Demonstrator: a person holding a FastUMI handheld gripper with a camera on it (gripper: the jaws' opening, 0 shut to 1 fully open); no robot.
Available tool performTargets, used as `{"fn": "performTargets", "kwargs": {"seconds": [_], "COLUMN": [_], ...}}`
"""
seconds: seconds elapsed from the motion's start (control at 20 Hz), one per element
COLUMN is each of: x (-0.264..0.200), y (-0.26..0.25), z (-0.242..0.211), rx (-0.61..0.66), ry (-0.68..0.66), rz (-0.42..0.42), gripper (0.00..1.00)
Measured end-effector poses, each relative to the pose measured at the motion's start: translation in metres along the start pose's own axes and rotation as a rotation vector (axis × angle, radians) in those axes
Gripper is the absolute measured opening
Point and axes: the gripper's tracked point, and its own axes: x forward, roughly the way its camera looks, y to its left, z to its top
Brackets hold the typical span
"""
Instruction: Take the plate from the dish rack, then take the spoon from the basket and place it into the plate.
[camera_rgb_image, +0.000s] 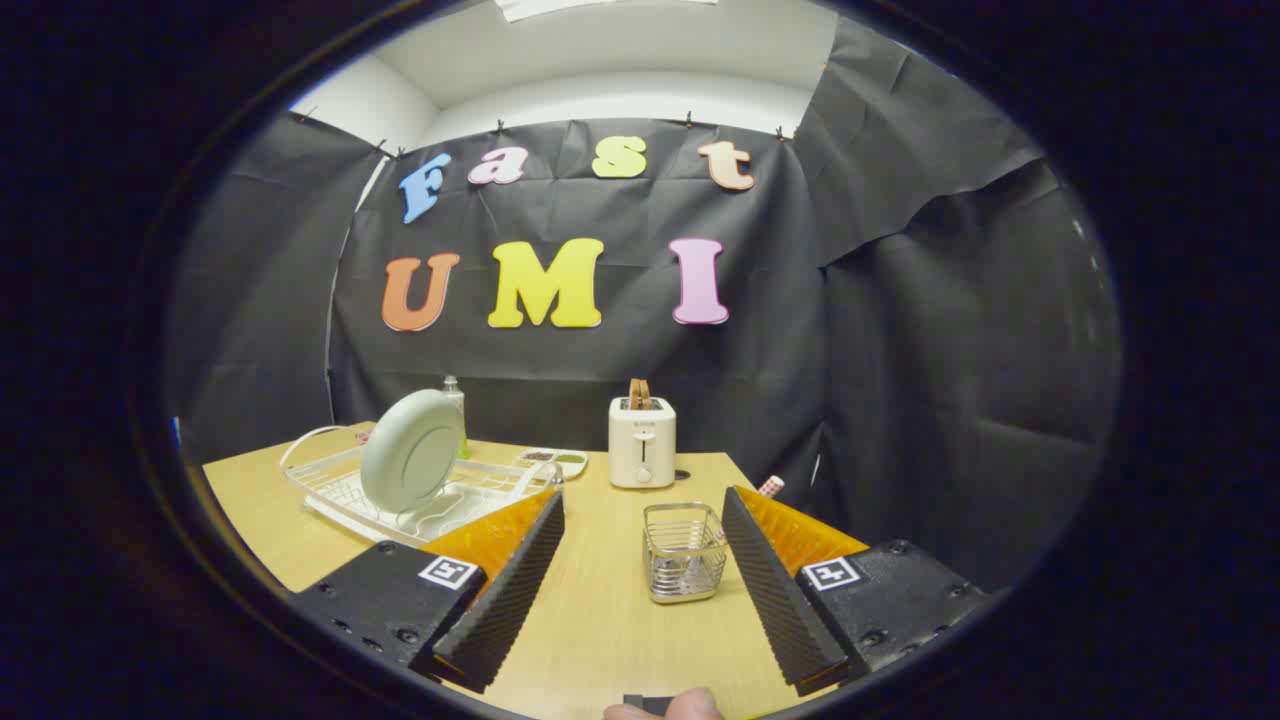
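Observation:
A pale round plate (411, 451) stands on edge in a white wire dish rack (330, 487), beyond my left finger on the wooden table (590, 620). A small metal wire basket (684, 552) sits just ahead, between my fingers and nearer the right one; a spoon inside it is too small to make out. My gripper (643, 500) is open with nothing between its fingers, hovering over the table's near part.
A white toaster (642, 440) with bread in its slot stands at the table's back edge. A small tray (553, 460) lies between rack and toaster, a bottle (456, 402) behind the plate. A fingertip (668, 706) shows below the fingers.

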Motion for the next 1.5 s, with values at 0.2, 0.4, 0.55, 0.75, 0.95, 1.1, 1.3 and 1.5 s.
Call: {"fn": "performTargets", "kwargs": {"seconds": [0.2,0.4,0.55,0.75,0.95,1.1,1.3,1.5], "x": [-0.006,-0.016,-0.022,-0.026,-0.026,-0.023,-0.018,-0.008], "y": [0.004,0.005,0.006,0.013,0.025,0.033,0.052,0.07], "z": [0.006,0.01,0.017,0.015,0.014,0.013,0.017,0.041], "rx": [-0.006,0.03,0.056,0.044,0.037,0.03,0.026,0.033], "ry": [-0.009,-0.017,-0.041,-0.051,-0.047,-0.032,-0.016,-0.009], "rz": [-0.012,-0.027,-0.046,-0.059,-0.044,-0.031,-0.005,0.024], "gripper": [1.0,1.0,1.0,1.0,1.0,1.0,1.0,1.0]}}
